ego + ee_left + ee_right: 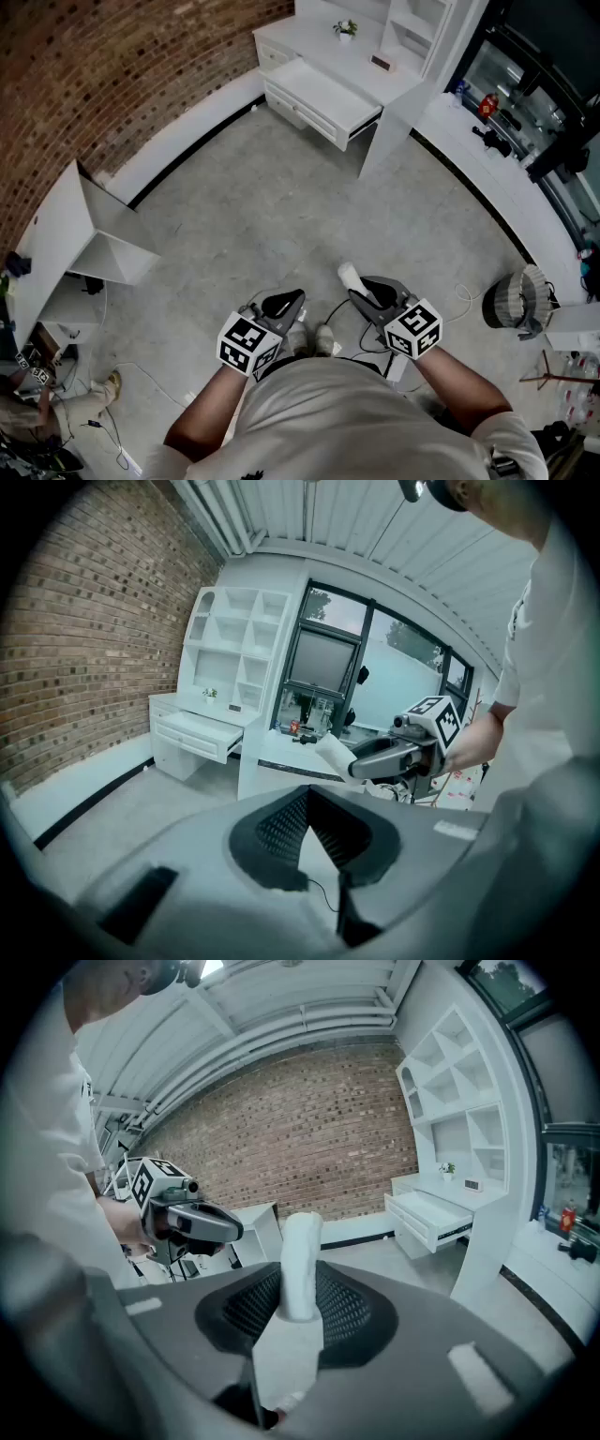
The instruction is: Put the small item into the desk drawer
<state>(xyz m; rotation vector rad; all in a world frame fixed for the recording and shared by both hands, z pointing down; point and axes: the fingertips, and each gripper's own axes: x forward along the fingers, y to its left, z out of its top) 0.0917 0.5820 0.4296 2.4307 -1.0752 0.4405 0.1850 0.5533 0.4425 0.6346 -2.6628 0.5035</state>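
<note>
- The right gripper (300, 1309) has its fingers clamped on a small white roll (302, 1260), which stands up between the two dark ribbed pads (246, 1309).
- In the head view the roll sticks out past the fingertips, pointing far and slightly left, above the grey floor (281, 216) just ahead of the person's shoes (311, 339).
- The left gripper (308, 803) has its fingers together, tips meeting, with nothing between them.
- The two grippers hang side by side near the person's body, close together but apart, each with its marker cube (246, 343) toward the person.
- The white desk (309, 42) stands at the far side of the room, well apart from the roll.
- Its drawer (319, 94) is pulled out toward the near side and lies open.
- A small potted plant (346, 29) sits on the desk top, and white shelves (234, 639) rise above it.
- A brick wall (112, 66) runs along the left, with a white skirting at its foot.
- A white cabinet (84, 234) stands at the near left against that wall, and cables trail on the floor beside it.
- A round bin (514, 300) sits on the floor at the right, near a long white ledge below the windows (323, 663).
</note>
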